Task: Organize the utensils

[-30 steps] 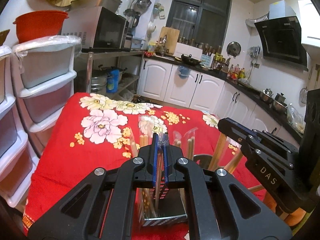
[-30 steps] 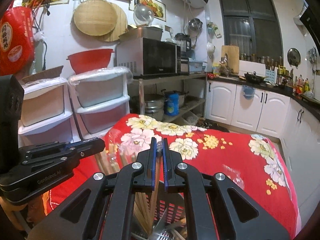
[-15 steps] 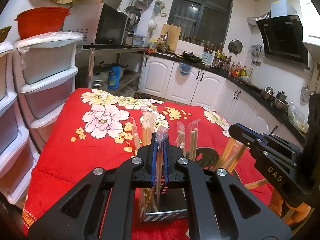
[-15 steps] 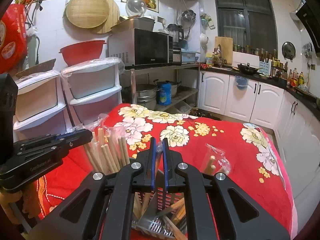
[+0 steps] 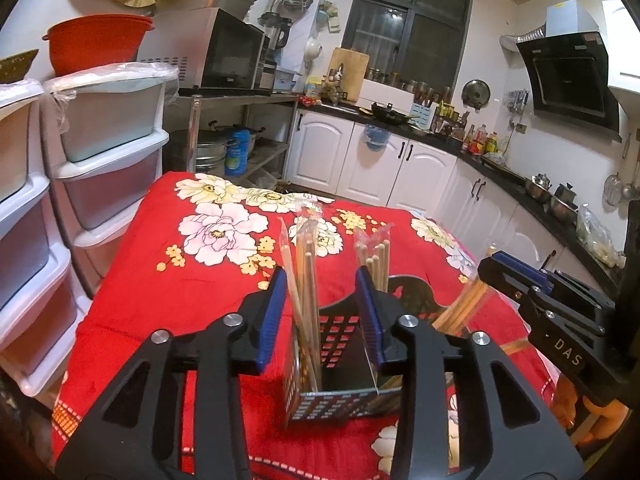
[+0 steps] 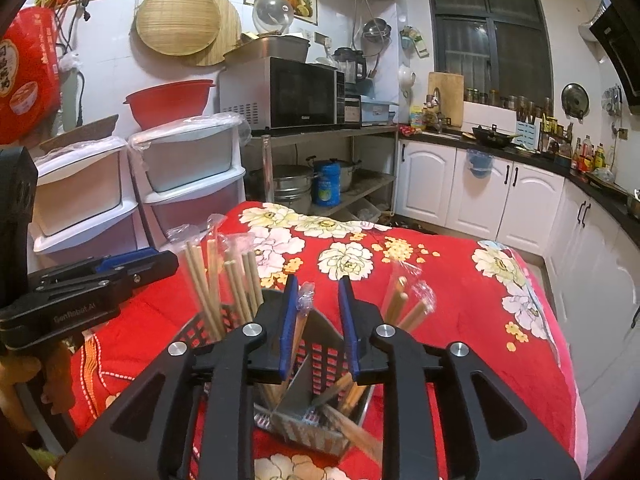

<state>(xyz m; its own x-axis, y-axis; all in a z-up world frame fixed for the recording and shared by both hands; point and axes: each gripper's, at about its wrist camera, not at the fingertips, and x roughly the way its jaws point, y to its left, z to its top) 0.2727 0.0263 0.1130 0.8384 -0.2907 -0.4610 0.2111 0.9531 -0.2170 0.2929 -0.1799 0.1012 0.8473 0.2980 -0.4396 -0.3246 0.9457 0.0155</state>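
- Two grippers stand over one black perforated utensil holder (image 5: 340,364) on a red flowered tablecloth (image 5: 160,288).
- Left gripper (image 5: 322,312): its jaws have just been opening and now stand moderately apart, the blue pads (image 5: 272,316) clear of everything.
- Between those fingers, nearer the left pad, a wrapped pack of chopsticks (image 5: 306,280) stands upright in the holder's left compartment; neither pad presses on it.
- Just beyond the right finger a second wrapped pack (image 5: 374,256) rises from the holder.
- Right gripper (image 6: 318,320): its jaws have also just been opening, leaving a narrow gap.
- A crumpled tip of clear wrapper (image 6: 306,298) with its chopsticks sits in that gap, just beside the left pad; whether it touches that pad I cannot tell, and the right pad is clear of it.
- Below the right gripper's fingertips, loose chopsticks (image 6: 344,392) lean across the holder's compartments.
- Left of its fingers a bundle of wrapped chopsticks (image 6: 224,280) stands upright in the holder; right of them a shorter wrapped pair (image 6: 404,304) pokes up.
- Each gripper shows at the edge of the other's view, near but apart.
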